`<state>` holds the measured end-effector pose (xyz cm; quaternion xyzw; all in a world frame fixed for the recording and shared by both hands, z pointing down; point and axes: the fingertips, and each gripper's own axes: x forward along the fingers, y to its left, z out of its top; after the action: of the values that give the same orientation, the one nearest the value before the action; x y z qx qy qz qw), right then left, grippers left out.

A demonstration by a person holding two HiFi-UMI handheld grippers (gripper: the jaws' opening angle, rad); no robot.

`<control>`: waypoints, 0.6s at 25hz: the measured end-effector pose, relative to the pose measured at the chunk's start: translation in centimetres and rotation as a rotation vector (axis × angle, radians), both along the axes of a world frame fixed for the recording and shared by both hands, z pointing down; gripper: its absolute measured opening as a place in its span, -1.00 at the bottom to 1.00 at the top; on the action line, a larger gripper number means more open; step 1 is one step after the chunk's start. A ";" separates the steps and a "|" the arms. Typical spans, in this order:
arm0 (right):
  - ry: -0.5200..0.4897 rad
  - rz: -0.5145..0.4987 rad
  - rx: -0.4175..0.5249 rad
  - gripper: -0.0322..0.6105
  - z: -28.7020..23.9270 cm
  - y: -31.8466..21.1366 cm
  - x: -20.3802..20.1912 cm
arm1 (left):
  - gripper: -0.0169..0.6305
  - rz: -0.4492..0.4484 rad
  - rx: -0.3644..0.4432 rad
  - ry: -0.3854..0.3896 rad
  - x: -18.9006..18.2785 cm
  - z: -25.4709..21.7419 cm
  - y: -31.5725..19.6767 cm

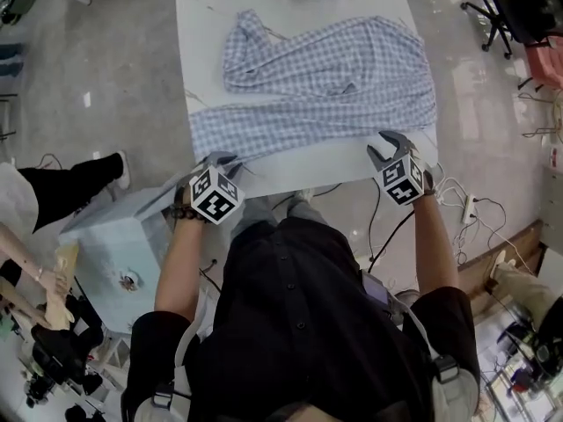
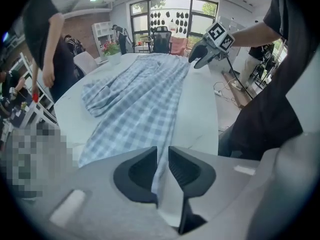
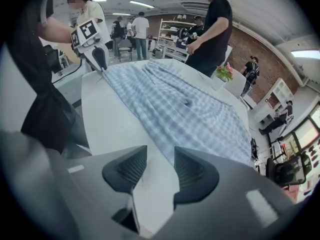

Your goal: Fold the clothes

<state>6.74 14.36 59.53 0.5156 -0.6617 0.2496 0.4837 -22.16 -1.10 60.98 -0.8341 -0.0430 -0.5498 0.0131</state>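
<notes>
Left gripper (image 2: 161, 158) nipping shirt (image 2: 142, 101) hem, right gripper (image 3: 160, 160) above table (image 3: 112, 121) edge

The shirt (image 1: 325, 77) is a pale blue and white check, lying on a white surface (image 1: 202, 25). The left tongs (image 1: 222, 159) and right tongs (image 1: 387, 148) are grey with dark pads (image 2: 187, 169). Their cubes (image 1: 215, 194) carry black-and-white square markers. The person's top (image 1: 299, 306) is black and the floor (image 1: 106, 60) is grey.
</notes>
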 end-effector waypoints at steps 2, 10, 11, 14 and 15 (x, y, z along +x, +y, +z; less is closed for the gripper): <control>-0.014 -0.054 -0.005 -0.41 0.4 -0.5 -0.3 | -0.71 0.007 0.002 0.006 1.6 0.3 0.8; -0.007 -0.235 -0.068 -0.42 2.7 -1.3 0.2 | -0.76 0.007 0.033 -0.040 4.0 2.2 1.1; -0.012 -0.247 -0.075 -0.43 3.0 -1.4 0.3 | -0.77 -0.009 0.029 -0.041 4.0 2.2 1.0; -0.016 -0.266 -0.097 -0.70 3.6 -1.3 0.4 | -0.88 -0.037 0.019 -0.050 3.9 2.3 1.1; -0.016 -0.273 -0.102 -0.78 3.6 -1.2 0.4 | -0.89 -0.038 0.009 -0.056 3.8 2.3 1.2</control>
<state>7.12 13.14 63.15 0.3935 -0.7160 0.2189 0.5334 -18.38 0.11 63.29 -0.8190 -0.0250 -0.5733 0.0054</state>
